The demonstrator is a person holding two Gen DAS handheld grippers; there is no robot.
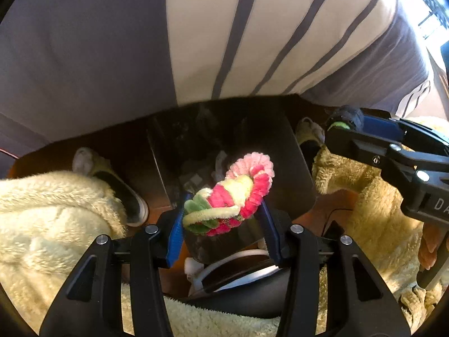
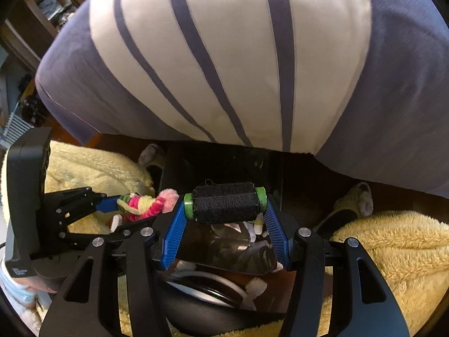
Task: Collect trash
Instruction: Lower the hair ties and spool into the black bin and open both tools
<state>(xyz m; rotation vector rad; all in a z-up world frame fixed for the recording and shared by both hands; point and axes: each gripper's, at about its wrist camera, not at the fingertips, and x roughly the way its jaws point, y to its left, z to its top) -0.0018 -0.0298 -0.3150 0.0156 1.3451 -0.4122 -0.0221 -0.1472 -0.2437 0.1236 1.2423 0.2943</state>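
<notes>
Both grippers hang over the black bin, which fits a drop of the trash into it. Left gripper is clamped on a pink, yellow and green pipe-cleaner flower, its blue fingers pinching the twisted base. Right gripper squeezes a black thread spool by its green ends, held crosswise above scraps already in the bin. Striped bedding overhangs beyond; fleece-clad legs and slippers flank the bin.

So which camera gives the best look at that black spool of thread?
The right wrist view: the spool of thread sits centred, clamped between the right gripper's blue fingers. The left wrist view only catches one green end at its right edge.
</notes>
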